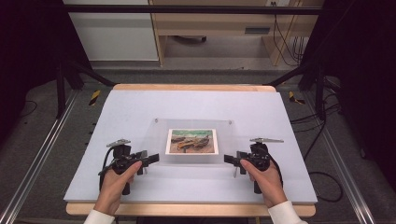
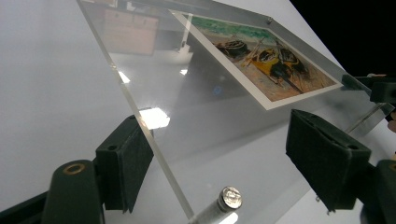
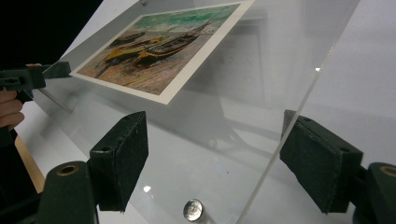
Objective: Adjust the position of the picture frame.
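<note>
A clear acrylic picture frame [image 1: 159, 140] lies flat on the white tabletop, and a print of beached boats [image 1: 192, 141] sits at its middle. My left gripper [image 1: 152, 158] is at the frame's near left corner. In the left gripper view its jaws [image 2: 217, 135] stand wide apart on either side of that corner, above a metal standoff screw [image 2: 229, 198]. My right gripper [image 1: 229, 159] is at the near right corner. In the right gripper view it [image 3: 215, 128] is open the same way around another standoff screw [image 3: 193, 210]. Neither gripper's pads press on the acrylic.
The white board [image 1: 140, 107] rests on a wooden table with bare margins all round the frame. Black posts [image 1: 60, 88] and metal rails flank the table. Cables [image 1: 322, 177] lie on the floor at the right, and wooden furniture [image 1: 210, 28] stands behind.
</note>
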`<action>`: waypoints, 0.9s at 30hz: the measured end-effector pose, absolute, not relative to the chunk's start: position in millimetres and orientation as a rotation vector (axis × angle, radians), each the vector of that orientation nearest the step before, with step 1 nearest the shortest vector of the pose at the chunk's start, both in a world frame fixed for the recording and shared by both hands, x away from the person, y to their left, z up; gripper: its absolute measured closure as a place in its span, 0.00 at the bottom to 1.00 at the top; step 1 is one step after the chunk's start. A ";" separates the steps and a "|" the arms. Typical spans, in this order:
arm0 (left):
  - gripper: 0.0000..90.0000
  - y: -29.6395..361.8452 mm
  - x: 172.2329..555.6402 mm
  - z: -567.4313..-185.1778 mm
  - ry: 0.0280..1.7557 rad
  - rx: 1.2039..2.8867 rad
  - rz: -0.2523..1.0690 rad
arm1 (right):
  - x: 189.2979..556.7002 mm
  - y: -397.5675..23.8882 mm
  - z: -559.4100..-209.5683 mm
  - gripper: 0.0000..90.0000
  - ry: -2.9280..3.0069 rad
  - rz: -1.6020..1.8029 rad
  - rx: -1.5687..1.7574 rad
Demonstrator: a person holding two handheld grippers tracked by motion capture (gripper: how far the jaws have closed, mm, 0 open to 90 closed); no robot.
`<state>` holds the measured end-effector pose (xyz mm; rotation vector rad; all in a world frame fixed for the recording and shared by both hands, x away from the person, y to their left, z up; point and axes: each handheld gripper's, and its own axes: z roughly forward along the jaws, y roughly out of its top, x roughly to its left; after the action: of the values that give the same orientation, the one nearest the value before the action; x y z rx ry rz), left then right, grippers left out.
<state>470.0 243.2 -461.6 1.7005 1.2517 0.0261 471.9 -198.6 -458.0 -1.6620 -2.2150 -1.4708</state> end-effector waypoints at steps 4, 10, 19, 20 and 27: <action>0.25 243.1 471.4 -460.6 1.254 1.708 0.036 | 475.1 -197.6 -457.5 0.27 -2.214 -1.469 -1.668; 0.26 241.5 479.6 -458.4 1.246 1.717 0.057 | 481.4 -197.7 -456.9 0.27 -2.231 -1.477 -1.656; 0.27 235.6 487.1 -458.6 1.245 1.703 0.093 | 489.5 -202.0 -455.9 0.28 -2.262 -1.515 -1.652; 0.27 236.0 487.8 -458.1 1.243 1.704 0.102 | 490.1 -201.1 -455.9 0.28 -2.258 -1.512 -1.658; 0.27 238.4 492.7 -458.3 1.236 1.700 0.137 | 498.4 -196.0 -453.7 0.30 -2.290 -1.537 -1.658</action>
<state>492.7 238.4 -458.3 1.7000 1.2359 0.1374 498.4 -196.0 -453.7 -1.6582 -2.2902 -1.5374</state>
